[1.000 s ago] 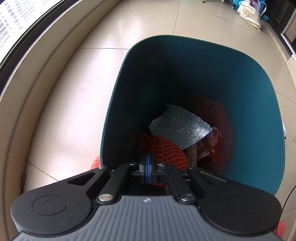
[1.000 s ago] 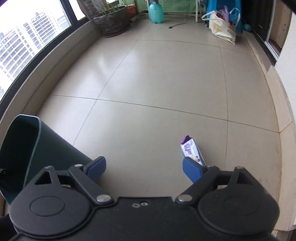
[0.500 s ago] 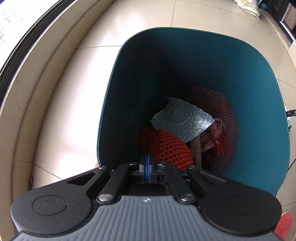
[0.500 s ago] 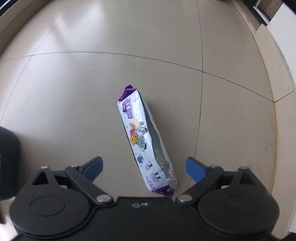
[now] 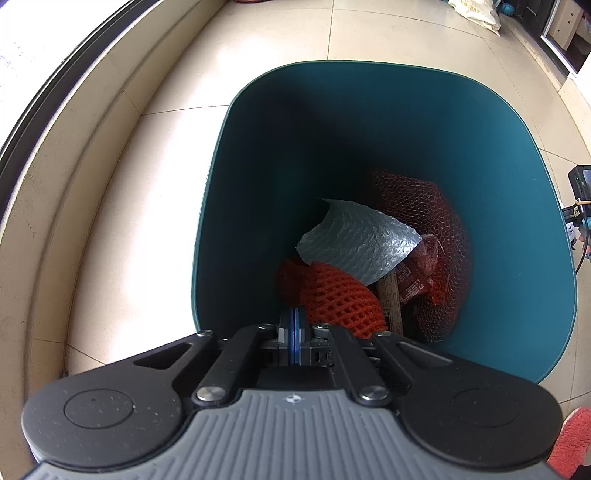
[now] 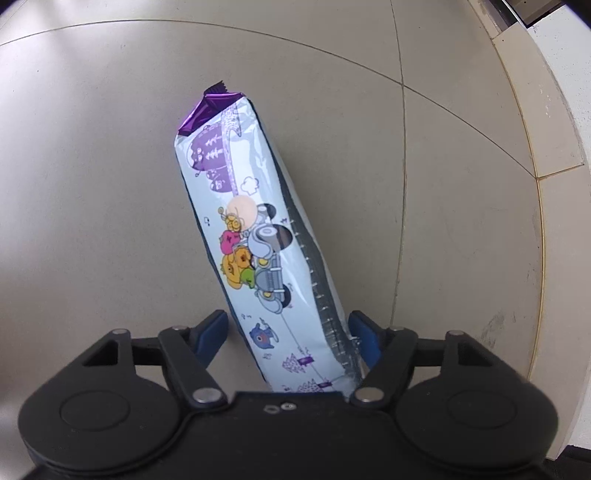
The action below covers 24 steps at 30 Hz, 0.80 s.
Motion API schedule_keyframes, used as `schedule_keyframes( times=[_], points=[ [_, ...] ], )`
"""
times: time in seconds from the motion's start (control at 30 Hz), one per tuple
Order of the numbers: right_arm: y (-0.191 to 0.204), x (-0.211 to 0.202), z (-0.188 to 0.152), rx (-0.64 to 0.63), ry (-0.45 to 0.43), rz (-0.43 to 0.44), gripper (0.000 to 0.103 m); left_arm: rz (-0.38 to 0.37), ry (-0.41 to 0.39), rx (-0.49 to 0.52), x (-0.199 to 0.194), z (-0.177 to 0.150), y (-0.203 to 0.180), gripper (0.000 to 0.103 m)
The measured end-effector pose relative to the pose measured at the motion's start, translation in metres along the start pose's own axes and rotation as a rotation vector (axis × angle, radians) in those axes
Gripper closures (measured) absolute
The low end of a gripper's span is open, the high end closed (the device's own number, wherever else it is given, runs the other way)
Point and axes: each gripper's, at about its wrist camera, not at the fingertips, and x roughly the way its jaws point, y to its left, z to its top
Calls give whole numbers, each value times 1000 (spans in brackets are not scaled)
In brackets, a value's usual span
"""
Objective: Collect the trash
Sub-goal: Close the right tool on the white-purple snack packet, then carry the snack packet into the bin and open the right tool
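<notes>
A long white and purple snack packet (image 6: 258,236) lies on the beige tiled floor (image 6: 92,184). My right gripper (image 6: 288,325) points down over its near end, jaws closing with the packet between them. The right blue pad (image 6: 360,328) is at the packet's edge, while the left pad (image 6: 212,332) stands a sliver off it. In the left wrist view my left gripper (image 5: 293,317) is shut on the near rim of a teal bin (image 5: 369,110). The bin holds grey bubble wrap (image 5: 358,240), an orange foam net (image 5: 340,299) and a red mesh bag (image 5: 436,236).
A raised window ledge (image 5: 55,184) curves along the left of the bin. A white bag (image 5: 476,11) lies far back on the floor. A person's red slipper (image 5: 572,439) shows at the bottom right. A pale step (image 6: 554,147) borders the floor right of the packet.
My right gripper dropped from a view across the floor to just over the packet, and its jaws narrowed around it. The left gripper and bin stayed put, rolling slightly.
</notes>
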Motion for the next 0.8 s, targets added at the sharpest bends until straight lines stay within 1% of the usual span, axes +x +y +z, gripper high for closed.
schedule_keyframes(
  times=[0.03,0.1,0.2,0.27,0.37,0.5,0.57,0.7,0.77,0.8],
  points=[
    [3,-2,-2,6,0,-10,53,2,-2,1,0,0,-1,103],
    [7,-7,-6,16,-5,-32,55,3,-8,-2,-3,-1,0,103],
    [12,-18,-17,30,-27,-29,58,-3,-14,-17,-4,0,2,103],
    [13,-31,-24,67,-33,3,61,-4,-18,-27,-4,2,3,103],
    [15,-65,-33,109,-71,95,61,-12,-19,-41,-2,3,4,103],
    [31,-130,-48,56,-147,208,62,-17,-25,-59,0,3,7,103],
    [40,-168,-58,16,-185,261,62,-16,-26,-75,0,4,8,103],
    [57,-257,-86,-72,-296,387,62,-18,-32,-105,-1,5,13,103],
    [64,-294,-99,-107,-334,465,62,-16,-35,-116,-2,5,14,103],
    [69,-312,-101,-130,-352,490,62,-15,-37,-119,-2,5,15,103]
  ],
)
